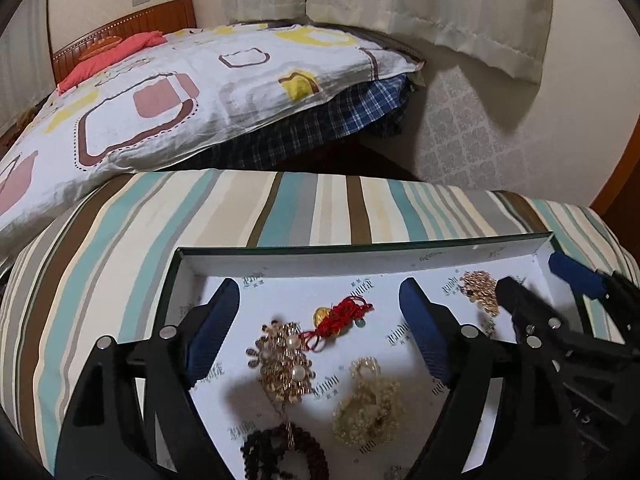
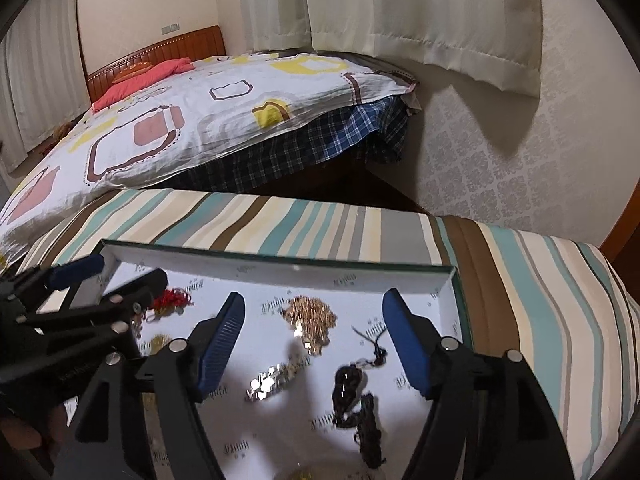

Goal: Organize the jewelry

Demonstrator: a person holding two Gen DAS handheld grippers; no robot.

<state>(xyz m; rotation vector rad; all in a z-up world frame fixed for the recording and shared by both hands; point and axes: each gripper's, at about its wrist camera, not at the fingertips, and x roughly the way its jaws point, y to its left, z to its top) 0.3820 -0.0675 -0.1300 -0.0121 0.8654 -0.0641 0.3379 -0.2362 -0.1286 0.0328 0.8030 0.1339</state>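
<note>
A shallow white-lined box (image 1: 360, 258) (image 2: 280, 272) sits on a striped cushion and holds loose jewelry. In the left wrist view my left gripper (image 1: 320, 320) is open above a gold pearl brooch (image 1: 284, 364), a red knotted cord charm (image 1: 344, 314), a pale bead bracelet (image 1: 366, 404) and a dark bead bracelet (image 1: 284, 452). My right gripper (image 2: 314, 328) is open above a gold chain cluster (image 2: 314, 320), a silver link piece (image 2: 272, 378) and a dark pendant with cord (image 2: 354, 396). Each gripper shows in the other's view (image 1: 536, 280) (image 2: 116, 276).
The striped cushion (image 1: 120, 264) (image 2: 540, 304) surrounds the box. Behind it stands a bed with a patterned quilt (image 1: 180, 92) and a plaid sheet (image 2: 340, 128). Curtains (image 1: 432, 8) and a patterned wall (image 2: 500, 160) are at the back right.
</note>
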